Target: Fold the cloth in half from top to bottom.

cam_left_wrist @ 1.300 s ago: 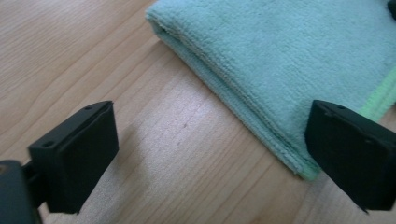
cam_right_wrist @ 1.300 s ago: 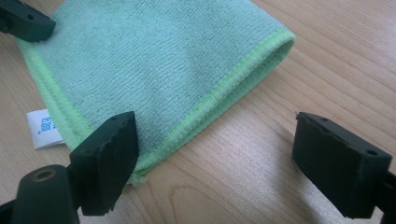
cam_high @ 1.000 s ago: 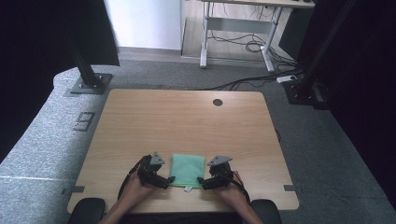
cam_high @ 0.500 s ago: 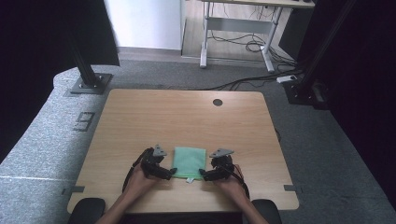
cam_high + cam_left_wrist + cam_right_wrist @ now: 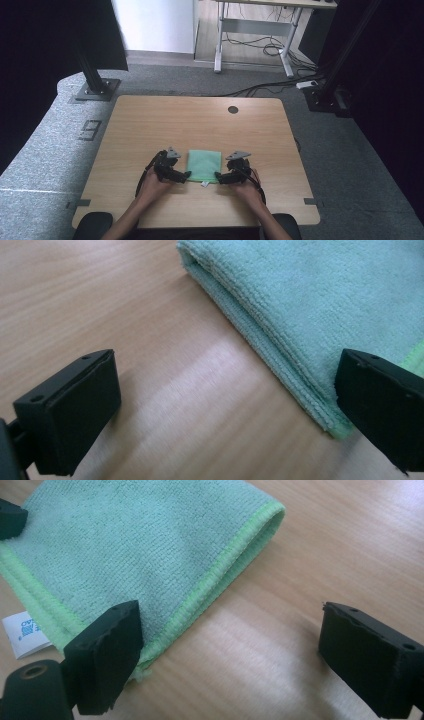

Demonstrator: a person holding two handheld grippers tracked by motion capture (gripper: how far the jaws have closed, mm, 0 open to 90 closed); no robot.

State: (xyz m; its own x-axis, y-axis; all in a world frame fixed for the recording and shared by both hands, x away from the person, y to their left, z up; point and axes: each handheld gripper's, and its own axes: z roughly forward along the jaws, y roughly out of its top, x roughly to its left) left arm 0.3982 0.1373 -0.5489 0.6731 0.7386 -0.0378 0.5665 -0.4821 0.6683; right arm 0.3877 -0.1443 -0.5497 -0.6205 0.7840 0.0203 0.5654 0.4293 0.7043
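Observation:
A folded green cloth [image 5: 204, 165] lies flat on the wooden table [image 5: 200, 120] near its front edge. My left gripper [image 5: 186, 175] sits at the cloth's near left corner, jaws wide open; its own view shows the folded cloth edge [image 5: 280, 340] running between the jaws, one jaw over the corner. My right gripper [image 5: 218, 176] is at the near right corner, also open. In the right gripper view one jaw overlaps the cloth's hemmed edge [image 5: 220, 575] and a white label [image 5: 22, 632] pokes out at the left. Neither gripper holds anything.
A round cable hole [image 5: 233, 109] is near the table's far edge. Dark stand bases [image 5: 95, 90] sit on the grey floor beyond the table, and a desk frame with cables [image 5: 255, 40] stands farther back.
Both grippers have moved forward and inward, from beside the cloth's near corners to right at them.

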